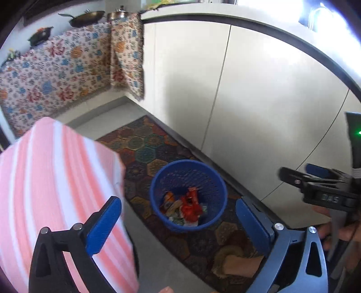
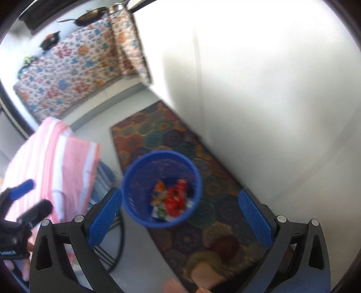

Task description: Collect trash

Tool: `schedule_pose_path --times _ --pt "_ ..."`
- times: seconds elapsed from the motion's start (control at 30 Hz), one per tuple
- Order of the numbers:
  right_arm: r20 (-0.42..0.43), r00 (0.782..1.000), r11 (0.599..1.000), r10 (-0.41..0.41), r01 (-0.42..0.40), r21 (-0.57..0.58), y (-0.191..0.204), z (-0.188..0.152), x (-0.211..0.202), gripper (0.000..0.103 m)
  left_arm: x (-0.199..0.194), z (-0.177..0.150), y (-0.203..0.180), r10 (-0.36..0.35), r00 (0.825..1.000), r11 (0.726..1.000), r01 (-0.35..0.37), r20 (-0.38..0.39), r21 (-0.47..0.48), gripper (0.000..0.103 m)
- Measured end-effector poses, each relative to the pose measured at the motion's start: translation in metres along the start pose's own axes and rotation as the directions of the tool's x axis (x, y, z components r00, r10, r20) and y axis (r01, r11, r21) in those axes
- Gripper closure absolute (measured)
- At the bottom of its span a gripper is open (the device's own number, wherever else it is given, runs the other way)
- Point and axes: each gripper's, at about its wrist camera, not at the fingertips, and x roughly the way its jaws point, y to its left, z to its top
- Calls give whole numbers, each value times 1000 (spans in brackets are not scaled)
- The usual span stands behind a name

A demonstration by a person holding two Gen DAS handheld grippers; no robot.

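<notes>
A blue mesh wastebasket (image 1: 188,195) stands on a patterned rug (image 1: 144,146) and holds several crumpled wrappers (image 1: 187,207), red, orange and white. It also shows in the right wrist view (image 2: 161,188), blurred. My left gripper (image 1: 178,227) is open and empty, above and in front of the basket. My right gripper (image 2: 180,218) is open and empty, also above the basket. The right gripper shows at the right edge of the left wrist view (image 1: 300,175). The left gripper shows at the left edge of the right wrist view (image 2: 31,198).
A table with a pink and white striped cloth (image 1: 52,180) stands left of the basket. White cabinet doors (image 1: 248,101) run along the right of the rug. A floral cloth (image 1: 56,74) covers the far counter, with pans (image 1: 86,18) on top. A person's foot (image 1: 241,263) stands on the rug.
</notes>
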Motion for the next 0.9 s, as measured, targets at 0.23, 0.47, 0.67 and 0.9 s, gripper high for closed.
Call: schedule_pose_path --times 0.23,0.47,0.67,0.9 --pt "36 999 998 21 -19 -56 25 -37 -43 0 -46 -24 1 52 997 999 -51 52 -12 0" --pt "35 999 996 30 -27 -89 44 -55 -71 0 -71 -32 1 109 993 994 -109 46 -15 0" --pt "35 999 993 33 -29 -110 50 -60 -83 0 -73 -31 0 62 998 998 -62 14 -9 0" --pt "36 998 990 45 -39 -136 57 -62 -85 0 -70 -30 3 39 999 999 -38 6 -24 0"
